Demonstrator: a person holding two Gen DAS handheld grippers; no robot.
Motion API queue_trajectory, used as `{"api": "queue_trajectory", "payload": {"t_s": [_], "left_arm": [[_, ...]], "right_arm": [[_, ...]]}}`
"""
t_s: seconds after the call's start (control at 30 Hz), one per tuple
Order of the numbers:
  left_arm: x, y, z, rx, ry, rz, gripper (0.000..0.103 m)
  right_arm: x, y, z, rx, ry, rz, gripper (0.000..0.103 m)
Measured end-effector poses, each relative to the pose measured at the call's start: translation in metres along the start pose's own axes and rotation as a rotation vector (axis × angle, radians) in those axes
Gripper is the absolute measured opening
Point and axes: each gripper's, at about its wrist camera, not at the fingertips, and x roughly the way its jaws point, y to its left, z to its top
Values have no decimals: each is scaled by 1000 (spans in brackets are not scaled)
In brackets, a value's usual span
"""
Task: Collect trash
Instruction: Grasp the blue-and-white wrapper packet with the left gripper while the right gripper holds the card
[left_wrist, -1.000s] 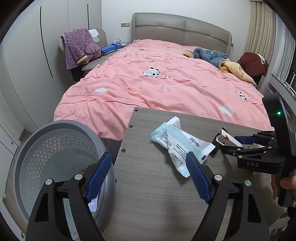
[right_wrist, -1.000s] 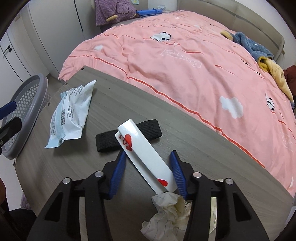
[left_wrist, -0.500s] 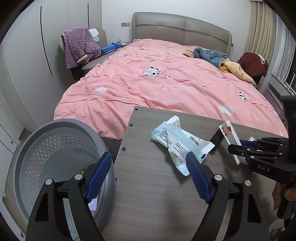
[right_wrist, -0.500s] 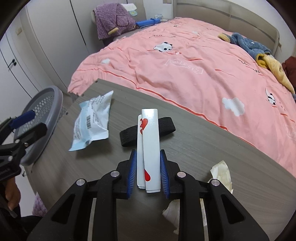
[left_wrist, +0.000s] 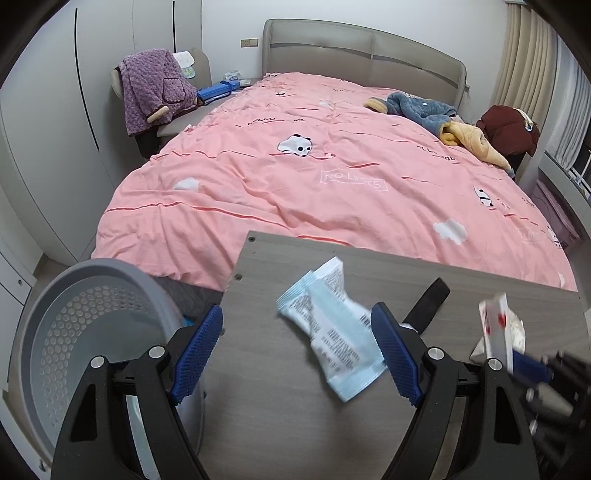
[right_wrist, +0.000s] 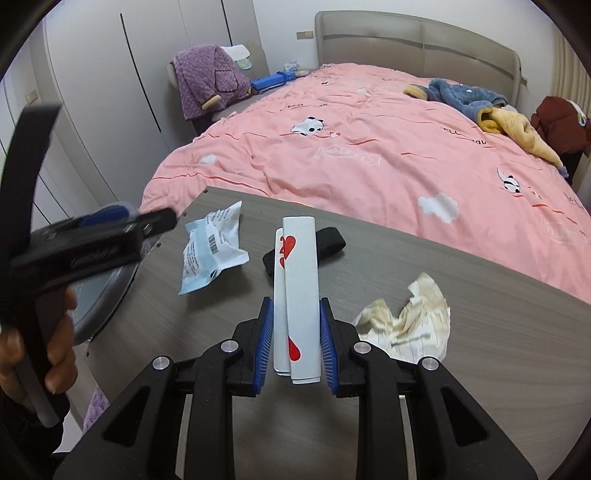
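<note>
Folded white card (right_wrist: 297, 295) w/ red hearts (creased lengthwise), pinched in right claw (right_wrist: 297, 343); left claw (left_wrist: 297, 354) wide.

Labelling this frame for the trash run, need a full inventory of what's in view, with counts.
playing cards: two, white with red hearts, pinched upright in the right hand-held gripper
wrapper: one, pale blue and white, on the table
crumpled paper: one, stained off-white, on the table at right
elastic band: one, black, on the table behind the cards
table: one, grey woodgrain, at the bed's foot
basket: one, grey perforated, left of the table
bed: one, pink quilt with pandas
blue and yellow clothes: one pile, on the bed
purple robe: one, on a chair
left hand-held gripper: open, above the wrapper
right hand-held gripper: shut on cards
</note>
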Motion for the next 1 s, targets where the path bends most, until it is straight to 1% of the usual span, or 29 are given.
{"api": "queue_trajectory", "payload": {"t_s": [0.17, 0.23, 0.33, 0.43, 0.77, 0.8, 0.9, 0.93, 1.0], "left_arm": [[27, -11, 13, -22, 62, -3, 79], [39, -11, 12, -44, 98, -2, 79], [48, -11, 8, -53, 127, 2, 79], [55, -12, 4, -47, 144, 14, 79], [62, -17, -9, -17, 168, 2, 79], [63, -17, -11, -13, 171, 4, 78], [65, -16, -15, -9, 182, -1, 61], [63, -16, -16, -1, 175, 3, 61], [62, -15, -17, -3, 176, -12, 61]], "right_arm": [[-7, -2, -12, 56, -13, 33, 24], [-10, -4, -17, 77, -18, 46, 24], [-12, -8, -22, 97, -22, 50, 24], [-13, -14, -25, 115, -23, 52, 24], [-15, -25, -30, 158, -30, 55, 24], [-15, -25, -30, 159, -31, 55, 24], [-17, -25, -31, 160, -34, 54, 24], [-17, -24, -31, 159, -35, 55, 24], [-18, -23, -32, 158, -36, 54, 24]]}}
